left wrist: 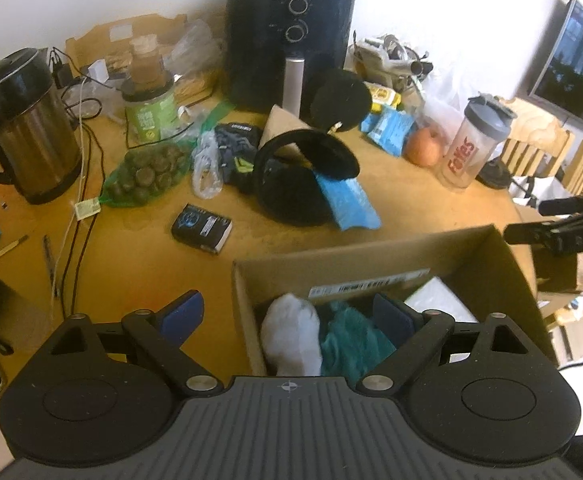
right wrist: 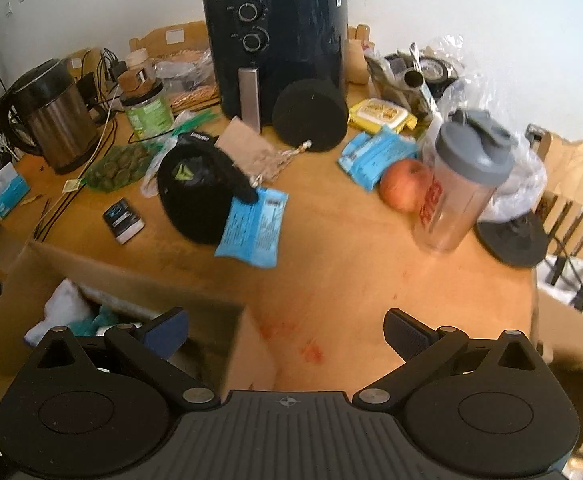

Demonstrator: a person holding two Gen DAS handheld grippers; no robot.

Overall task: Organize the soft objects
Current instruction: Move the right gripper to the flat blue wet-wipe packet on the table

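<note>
A cardboard box (left wrist: 371, 256) sits at the table's near edge and holds a white sock (left wrist: 291, 332) and a teal fluffy cloth (left wrist: 351, 340). My left gripper (left wrist: 287, 316) is open and empty just above the box's left wall. Black earmuffs (left wrist: 291, 176) lie mid-table, partly on a blue packet (left wrist: 347, 200), with a dark glove (left wrist: 235, 148) beside them. My right gripper (right wrist: 287, 330) is open and empty over the bare table, right of the box (right wrist: 131, 280). The earmuffs (right wrist: 199, 196) and the white sock (right wrist: 65, 300) also show there.
A black air fryer (left wrist: 287, 40) stands at the back, a kettle (left wrist: 23, 120) at left, a shaker bottle (right wrist: 455, 188) and an apple (right wrist: 403, 188) at right. A bag of green nuts (left wrist: 147, 176), a small dark box (left wrist: 201, 228), cables and blue packets lie around. Wooden chairs (left wrist: 531, 148) stand right.
</note>
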